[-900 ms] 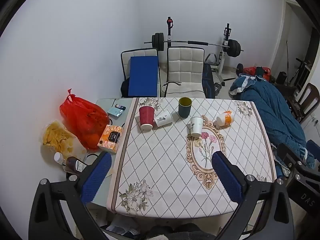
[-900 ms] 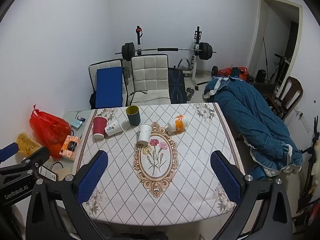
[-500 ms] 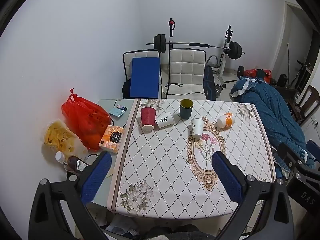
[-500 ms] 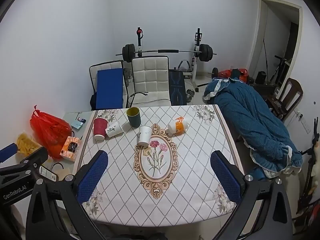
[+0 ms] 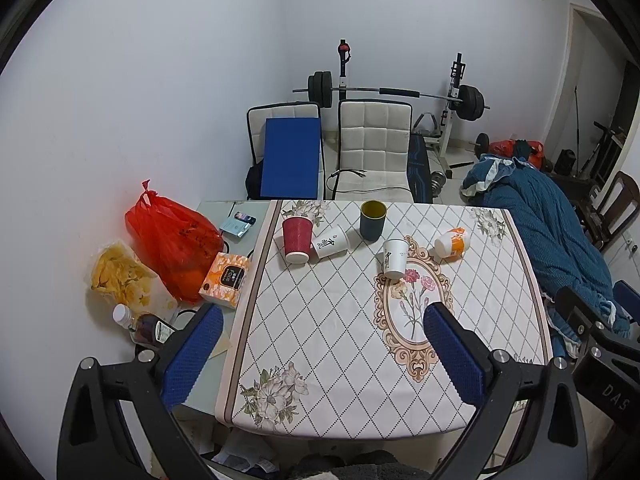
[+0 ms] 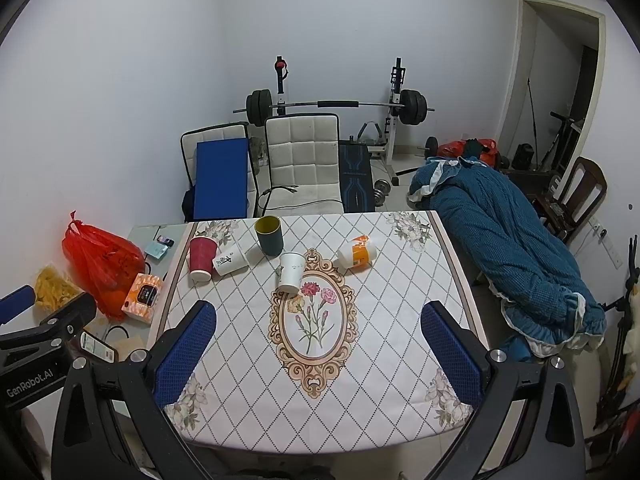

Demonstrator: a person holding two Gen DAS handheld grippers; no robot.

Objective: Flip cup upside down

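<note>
White walls enclose a room with a barbell rack (image 6: 336,106) behind a table (image 6: 320,360) draped in a diamond-quilted floral cloth. At the far side stand a dark green cylindrical cup (image 6: 269,235) upright, a ribbed red paper cup (image 6: 201,258) and a white paper cup (image 6: 291,272) mouth-down; two paper cups lie sideways. Left gripper (image 5: 320,354) and right gripper (image 6: 318,352) hover near, blue textured pads spread wide, grasping nothing.

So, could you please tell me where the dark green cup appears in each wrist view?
Left wrist: dark green cup stands upright at the table's far edge, above centre.
Right wrist: same cup, far edge, left of centre.
Shared landmark: the white quilted chair right behind it.
</note>
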